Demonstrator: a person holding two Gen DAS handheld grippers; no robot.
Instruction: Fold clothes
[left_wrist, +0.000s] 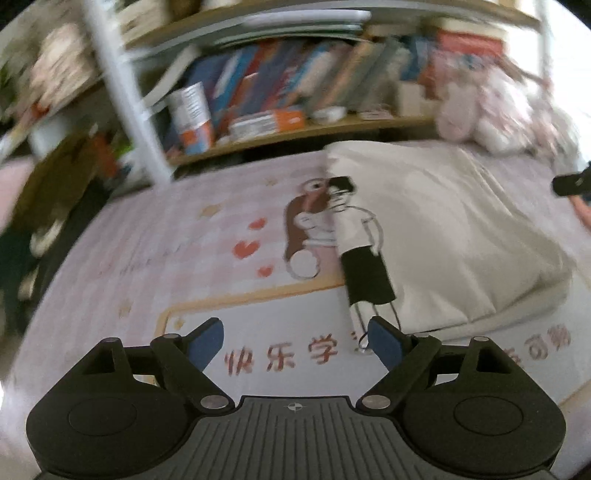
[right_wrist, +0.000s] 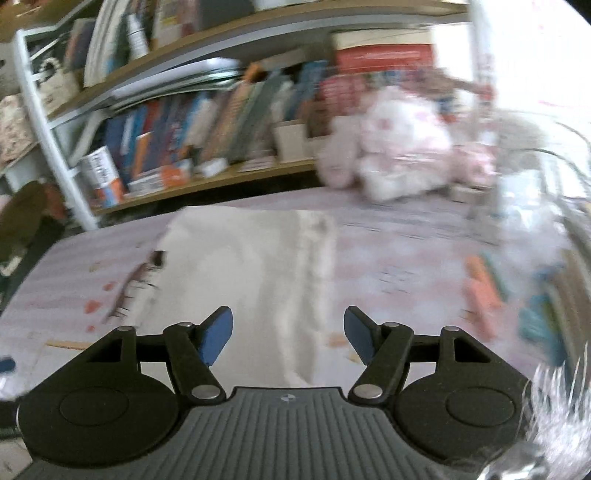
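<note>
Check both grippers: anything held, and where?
Nothing held. Left gripper and right gripper are both open and empty above the cream garment on the bed.

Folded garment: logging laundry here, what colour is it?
Plain cream-white garment, clearest in the left wrist view.

Empty right gripper (right_wrist: 288, 338), fingers apart, above white garment (right_wrist: 255, 266).

A cream-white garment (left_wrist: 436, 236), with a cartoon figure in black shorts printed along its left edge, lies folded into a flat rectangle on the pink printed bed cover, its surface smooth with shallow creases.
</note>
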